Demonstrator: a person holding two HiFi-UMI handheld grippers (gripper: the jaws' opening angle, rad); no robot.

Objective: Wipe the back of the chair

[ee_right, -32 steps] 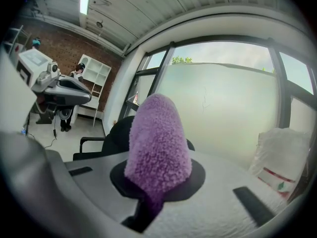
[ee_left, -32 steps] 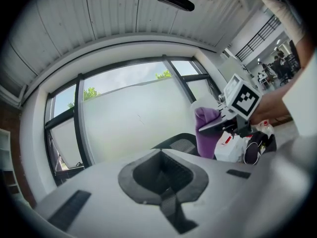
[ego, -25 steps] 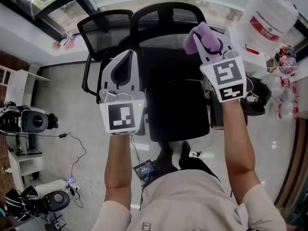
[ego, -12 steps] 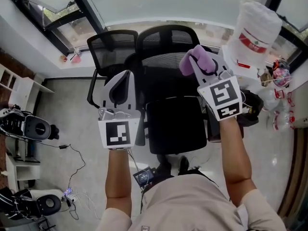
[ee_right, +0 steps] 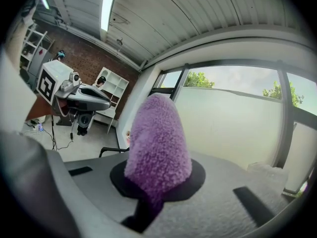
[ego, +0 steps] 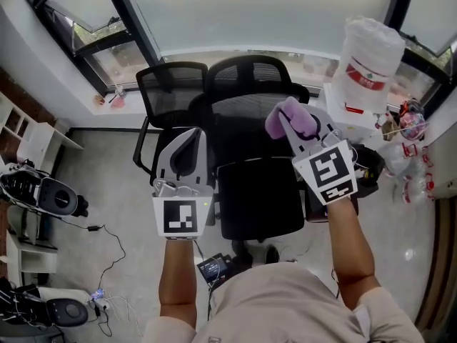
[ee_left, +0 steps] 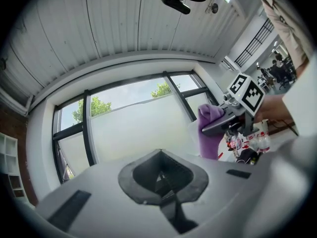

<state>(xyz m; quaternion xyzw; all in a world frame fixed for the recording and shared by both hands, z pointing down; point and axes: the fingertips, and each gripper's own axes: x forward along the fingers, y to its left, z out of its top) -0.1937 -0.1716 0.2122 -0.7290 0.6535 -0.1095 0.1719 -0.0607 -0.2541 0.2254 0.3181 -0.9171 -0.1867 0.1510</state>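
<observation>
Pulling away from the chair back [ego: 246, 77], the right gripper [ego: 294, 128] keeps its fingers clamped on the purple cloth [ego: 284, 118], just short of it. The left gripper [ego: 190, 133], fingers together and empty, hangs beside it. Wiping likely hasn't begun.

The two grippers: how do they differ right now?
The right gripper clamps a fluffy purple cloth; the left gripper has its jaws together on nothing. The right gripper sits over the backrest of the chair; the left gripper is off its left side. Both are white with marker cubes.

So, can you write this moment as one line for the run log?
left claw: shut, empty | right claw: shut on purple cloth | cloth contact with chair back: none visible
</observation>
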